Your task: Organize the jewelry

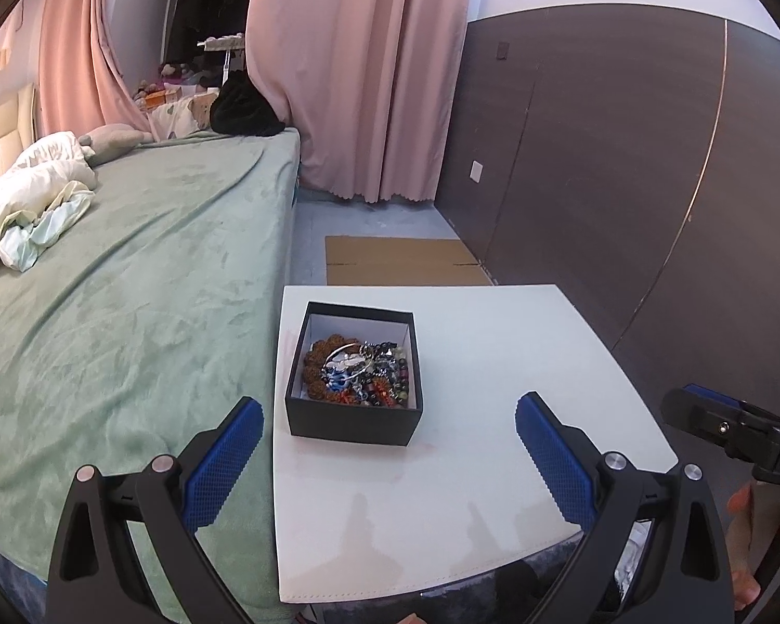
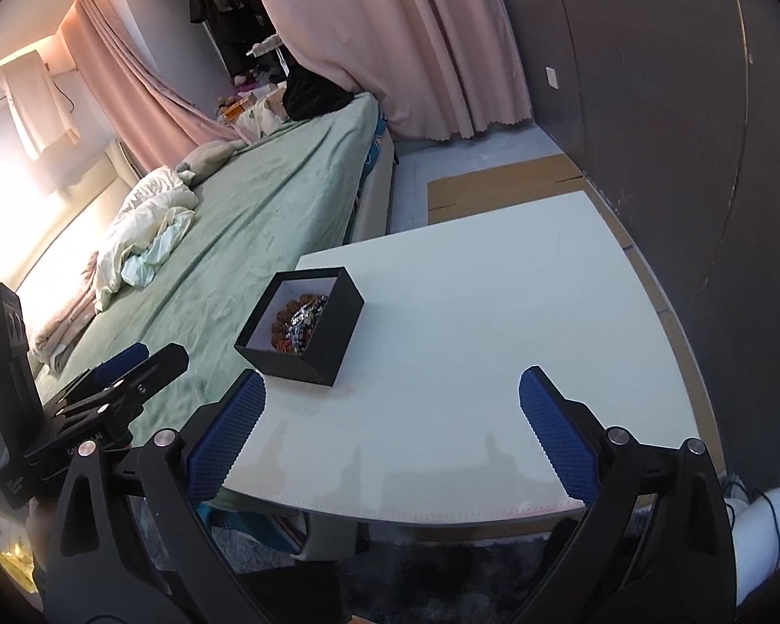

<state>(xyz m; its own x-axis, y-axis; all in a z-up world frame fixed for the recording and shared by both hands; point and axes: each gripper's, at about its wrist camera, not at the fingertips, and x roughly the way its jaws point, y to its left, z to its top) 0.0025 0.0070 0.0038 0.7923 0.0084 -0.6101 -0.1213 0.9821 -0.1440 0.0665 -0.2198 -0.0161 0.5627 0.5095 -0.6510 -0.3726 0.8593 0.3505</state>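
Black jewelry box [image 1: 353, 372] holding tangled bracelets [image 1: 361, 372] sits near the white table [image 1: 494, 390] edge beside the bed [image 1: 130, 260], both the left gripper [image 1: 390, 447] and right gripper [image 2: 390, 416] spread empty, so a pinch could drag several snagged strands.

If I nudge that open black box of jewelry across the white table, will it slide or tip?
The open black cardboard box looks low and wide with a flat base, so it should probably slide rather than tip. The smooth white tabletop likely offers little grip. The tangled beaded bracelets and metal bangle heaped inside add some weight and may shift or rattle.
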